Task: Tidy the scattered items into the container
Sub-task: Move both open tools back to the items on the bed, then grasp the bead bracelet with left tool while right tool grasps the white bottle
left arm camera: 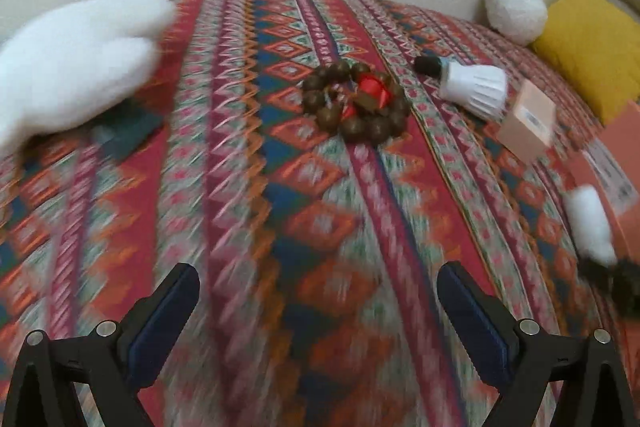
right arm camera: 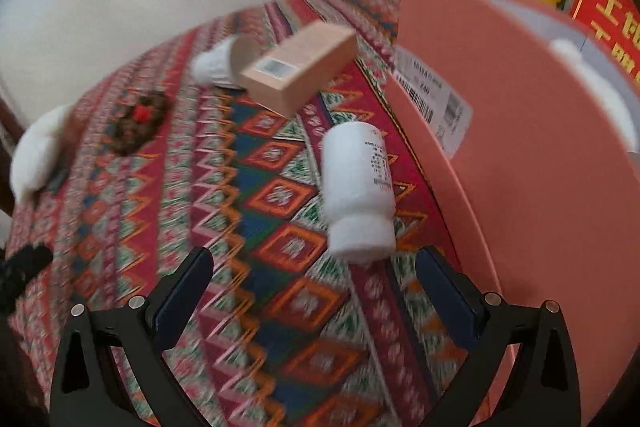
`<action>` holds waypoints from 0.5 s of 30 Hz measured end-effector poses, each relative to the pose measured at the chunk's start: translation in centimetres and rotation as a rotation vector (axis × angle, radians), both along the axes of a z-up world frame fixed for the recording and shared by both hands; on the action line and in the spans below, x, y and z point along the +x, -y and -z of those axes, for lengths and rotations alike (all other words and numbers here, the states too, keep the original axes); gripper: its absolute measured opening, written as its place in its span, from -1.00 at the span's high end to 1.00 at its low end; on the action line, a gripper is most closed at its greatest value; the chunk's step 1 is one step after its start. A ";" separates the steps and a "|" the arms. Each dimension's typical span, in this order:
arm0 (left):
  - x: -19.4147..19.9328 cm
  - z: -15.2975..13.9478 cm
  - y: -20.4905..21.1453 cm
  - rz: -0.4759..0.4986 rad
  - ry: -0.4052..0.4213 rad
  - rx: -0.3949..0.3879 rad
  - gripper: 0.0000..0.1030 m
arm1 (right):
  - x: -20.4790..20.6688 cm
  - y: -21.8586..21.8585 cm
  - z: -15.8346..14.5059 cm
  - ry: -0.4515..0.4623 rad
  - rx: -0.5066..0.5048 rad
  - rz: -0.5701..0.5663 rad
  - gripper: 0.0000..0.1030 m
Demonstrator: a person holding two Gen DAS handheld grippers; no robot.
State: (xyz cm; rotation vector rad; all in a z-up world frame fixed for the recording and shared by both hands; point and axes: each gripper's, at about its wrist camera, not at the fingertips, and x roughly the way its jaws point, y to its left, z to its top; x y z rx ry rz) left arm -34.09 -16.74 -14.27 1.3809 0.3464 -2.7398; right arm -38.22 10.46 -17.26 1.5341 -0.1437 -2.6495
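A brown bead bracelet (left arm camera: 355, 103) with a red tassel lies on the patterned cloth (left arm camera: 240, 187), well ahead of my open left gripper (left arm camera: 318, 303). To its right lie a white ribbed bottle with a black cap (left arm camera: 472, 85) and a small tan box (left arm camera: 528, 121). In the right wrist view a white pill bottle (right arm camera: 358, 191) lies on its side just ahead of my open right gripper (right arm camera: 314, 287), beside the pink box (right arm camera: 520, 155) that serves as the container. The tan box (right arm camera: 300, 73), the ribbed bottle (right arm camera: 216, 65) and the bracelet (right arm camera: 138, 121) lie farther off.
A white plush toy (left arm camera: 68, 63) lies at the left over a dark green item (left arm camera: 124, 131). A white bird toy (left arm camera: 516, 5) and a yellow cushion (left arm camera: 588, 43) sit at the back right by the wall. A dark object (right arm camera: 24, 267) lies at the left edge.
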 end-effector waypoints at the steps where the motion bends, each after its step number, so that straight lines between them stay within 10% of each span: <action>1: -2.0 0.7 0.0 -0.008 0.011 -0.004 -0.92 | -0.8 -0.2 0.6 0.015 -0.004 0.002 -0.99; 13: -13.7 4.7 -4.1 -0.023 0.017 -0.123 -0.98 | -6.7 1.0 2.9 0.005 0.067 -0.079 -0.97; 15: -13.6 4.6 -4.1 -0.026 -0.018 -0.099 -0.76 | -6.8 1.0 2.5 -0.010 0.081 -0.078 -0.25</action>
